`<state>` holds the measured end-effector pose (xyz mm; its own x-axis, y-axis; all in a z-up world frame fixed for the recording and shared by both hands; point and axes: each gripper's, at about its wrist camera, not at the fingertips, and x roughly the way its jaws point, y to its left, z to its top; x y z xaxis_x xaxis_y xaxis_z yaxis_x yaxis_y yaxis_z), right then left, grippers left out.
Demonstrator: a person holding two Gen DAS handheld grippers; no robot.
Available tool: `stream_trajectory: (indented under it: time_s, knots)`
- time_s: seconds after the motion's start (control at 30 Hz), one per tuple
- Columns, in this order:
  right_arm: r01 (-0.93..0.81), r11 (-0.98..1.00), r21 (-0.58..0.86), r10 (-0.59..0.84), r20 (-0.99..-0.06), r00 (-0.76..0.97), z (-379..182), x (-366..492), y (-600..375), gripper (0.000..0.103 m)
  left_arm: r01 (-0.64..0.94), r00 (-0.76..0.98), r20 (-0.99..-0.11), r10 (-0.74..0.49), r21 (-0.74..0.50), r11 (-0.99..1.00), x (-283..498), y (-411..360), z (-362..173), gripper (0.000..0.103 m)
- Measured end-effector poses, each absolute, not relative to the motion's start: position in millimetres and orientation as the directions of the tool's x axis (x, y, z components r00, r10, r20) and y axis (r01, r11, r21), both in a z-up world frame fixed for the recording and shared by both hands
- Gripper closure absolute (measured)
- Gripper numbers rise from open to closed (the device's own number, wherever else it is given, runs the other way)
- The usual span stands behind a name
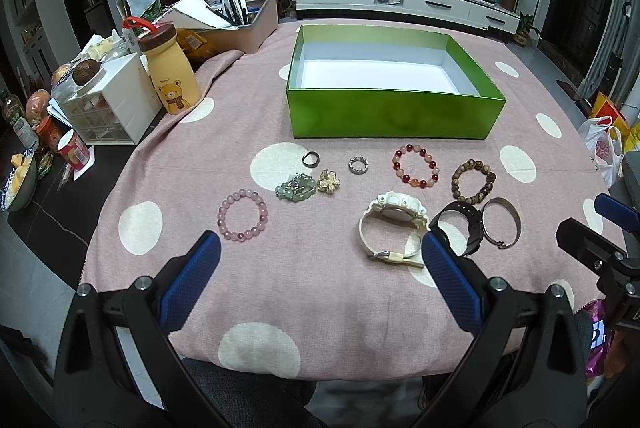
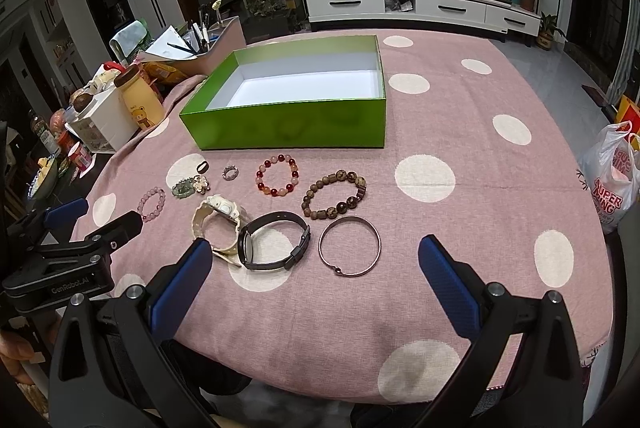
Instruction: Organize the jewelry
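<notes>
Jewelry lies mid-frame on my pink cloth [image 1: 320, 288], before the green box [image 1: 394, 116] (empty inside): bracelets, rings, white watch [image 1: 394, 224]. My left gripper [image 1: 320, 256] and right gripper [image 2: 316, 260] both gape wide, holding nothing.

Pink tablecloth [image 1: 320, 288] with cream polka dots; green box [image 1: 394, 116], white inside; white watch [image 1: 394, 214], black watch [image 2: 276, 244]; pink bead bracelet [image 1: 242, 214]; blue gripper pads [image 1: 192, 280].
</notes>
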<state>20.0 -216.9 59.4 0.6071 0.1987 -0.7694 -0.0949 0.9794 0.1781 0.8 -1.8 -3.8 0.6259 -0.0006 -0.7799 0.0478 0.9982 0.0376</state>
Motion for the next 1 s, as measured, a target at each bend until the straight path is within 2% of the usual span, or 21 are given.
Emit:
stream_trajectory:
  time_s: [0.63, 1.0]
  knots:
    - [-0.095, 0.98, 0.177, 0.198, -0.771, 0.606, 59, 20, -215, 0.001, 0.051, 0.623, -0.782, -0.011, 0.026, 0.998, 0, -2, -6, 0.002]
    - [-0.037, 0.975, 0.218, 0.19, -0.741, 0.644, 49, 24, -250, 0.001, 0.034, 0.608, -0.786, -0.108, -0.11, 0.993, 4, 32, -27, 0.002]
